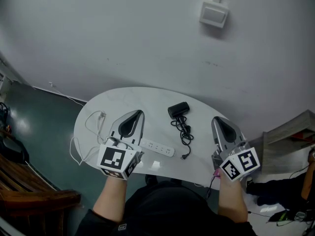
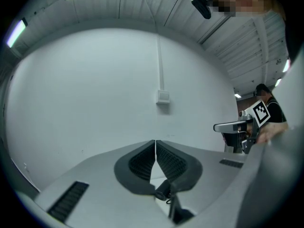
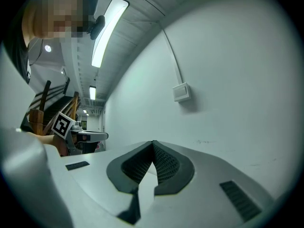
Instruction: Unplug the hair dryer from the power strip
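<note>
small black hair dryer (image 1: 178, 110) lies at 1 o'clock of the long white power strip (image 1: 157, 148), plug (image 1: 184, 156) seemingly out. left gripper (image 1: 138, 116) and right gripper (image 1: 216, 122) hover level, fingers pressed together, empty: likely nothing left to pull.

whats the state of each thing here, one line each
left gripper: shut, empty
right gripper: shut, empty
black hair dryer: lying on the white oval table
black plug: lying loose beside the strip, apparently unplugged
long white power strip: flat, sockets apparently empty
thin white cable: looped at table's left edge
</note>
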`<action>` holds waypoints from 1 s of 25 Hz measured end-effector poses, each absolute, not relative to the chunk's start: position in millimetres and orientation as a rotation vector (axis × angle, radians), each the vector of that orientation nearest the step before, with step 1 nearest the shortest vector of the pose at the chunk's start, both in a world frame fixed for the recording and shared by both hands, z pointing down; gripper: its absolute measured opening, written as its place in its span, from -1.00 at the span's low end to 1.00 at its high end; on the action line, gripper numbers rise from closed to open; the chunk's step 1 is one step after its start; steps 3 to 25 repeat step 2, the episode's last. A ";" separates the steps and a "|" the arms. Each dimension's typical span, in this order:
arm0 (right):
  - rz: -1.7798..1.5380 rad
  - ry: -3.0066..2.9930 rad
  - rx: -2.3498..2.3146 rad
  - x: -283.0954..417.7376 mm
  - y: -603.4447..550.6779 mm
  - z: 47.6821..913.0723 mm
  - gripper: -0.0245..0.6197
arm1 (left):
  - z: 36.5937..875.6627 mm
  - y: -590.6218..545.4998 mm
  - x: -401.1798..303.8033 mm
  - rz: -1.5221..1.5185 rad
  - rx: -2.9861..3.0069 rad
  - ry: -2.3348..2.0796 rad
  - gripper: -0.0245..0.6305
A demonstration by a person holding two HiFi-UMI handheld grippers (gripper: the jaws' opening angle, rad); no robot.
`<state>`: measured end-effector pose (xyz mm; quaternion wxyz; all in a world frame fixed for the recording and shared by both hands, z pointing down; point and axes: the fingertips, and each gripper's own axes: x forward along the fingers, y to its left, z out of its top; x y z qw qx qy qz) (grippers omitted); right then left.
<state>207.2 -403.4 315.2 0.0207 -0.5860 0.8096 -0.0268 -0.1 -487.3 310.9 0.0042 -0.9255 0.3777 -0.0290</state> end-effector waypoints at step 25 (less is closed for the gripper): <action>-0.102 2.511 -1.814 207.2 -402.5 319.2 -0.82 | 314.0 -486.2 -1.4 -0.094 -2.904 1.189 -0.87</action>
